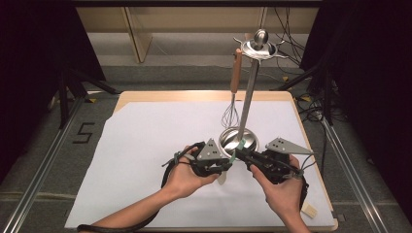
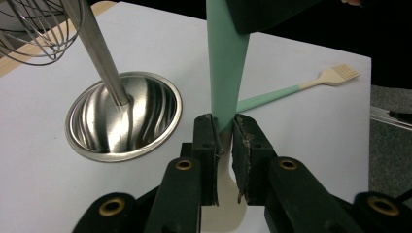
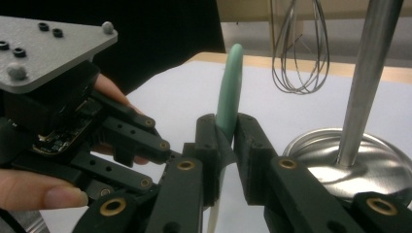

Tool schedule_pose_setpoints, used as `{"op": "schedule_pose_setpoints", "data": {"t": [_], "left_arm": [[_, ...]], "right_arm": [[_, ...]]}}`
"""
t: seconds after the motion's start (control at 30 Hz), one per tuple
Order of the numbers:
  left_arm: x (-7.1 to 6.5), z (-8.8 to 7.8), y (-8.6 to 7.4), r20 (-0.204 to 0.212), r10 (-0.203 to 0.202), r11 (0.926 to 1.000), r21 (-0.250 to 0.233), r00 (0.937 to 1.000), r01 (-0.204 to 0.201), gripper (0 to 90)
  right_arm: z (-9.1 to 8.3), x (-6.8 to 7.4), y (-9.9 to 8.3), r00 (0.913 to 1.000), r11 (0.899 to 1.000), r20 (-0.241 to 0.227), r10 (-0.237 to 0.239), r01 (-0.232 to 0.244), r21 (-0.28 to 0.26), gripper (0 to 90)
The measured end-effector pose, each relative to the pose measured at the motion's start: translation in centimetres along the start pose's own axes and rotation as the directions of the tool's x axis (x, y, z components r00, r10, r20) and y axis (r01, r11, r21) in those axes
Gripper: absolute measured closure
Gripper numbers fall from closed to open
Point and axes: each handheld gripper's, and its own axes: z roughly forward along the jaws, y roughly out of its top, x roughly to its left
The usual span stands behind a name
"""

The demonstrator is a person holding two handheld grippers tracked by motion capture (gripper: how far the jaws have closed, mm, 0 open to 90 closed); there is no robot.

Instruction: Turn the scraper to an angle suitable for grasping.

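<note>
Pinching green spatula (image 2: 227,63) w/ L tongs (image 2: 224,141) & R tongs (image 3: 226,133), handle pointing up.

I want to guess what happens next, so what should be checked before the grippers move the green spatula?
1. Left gripper shut on the spatula, near where the green handle meets the pale blade: ok.
2. Right gripper shut on the same handle: ok.
3. Whisk hangs from the stand, apart from the spatula: ok.
4. A free hook on the stand's top ring: cannot tell, too small.
5. Brush lies flat on the table behind the spatula, not touching either gripper: ok.
6. Stand's base sits flat on the white sheet: ok.
</note>
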Motion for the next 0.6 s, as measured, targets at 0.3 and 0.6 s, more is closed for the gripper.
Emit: {"op": "schedule_pose_setpoints", "data": {"t": [0.3, 0.6], "left_arm": [[0.8, -0.7, 0.6, 0.142, 0.055, 0.998, -0.038, 0.9884, -0.05, 55.0], [0.8, -1.4, 0.6, 0.384, 0.137, 0.9896, -0.093, 0.9132, -0.109, 49.6]], "right_arm": [[-1.1, -0.4, 0.6, 0.9923, 0.995, -0.081, -0.094, 0.096, 0.027, 82.5], [-1.9, -0.6, 1.1, 0.9467, 0.973, -0.26, -0.19, 0.217, 0.079, 82.6]]}}
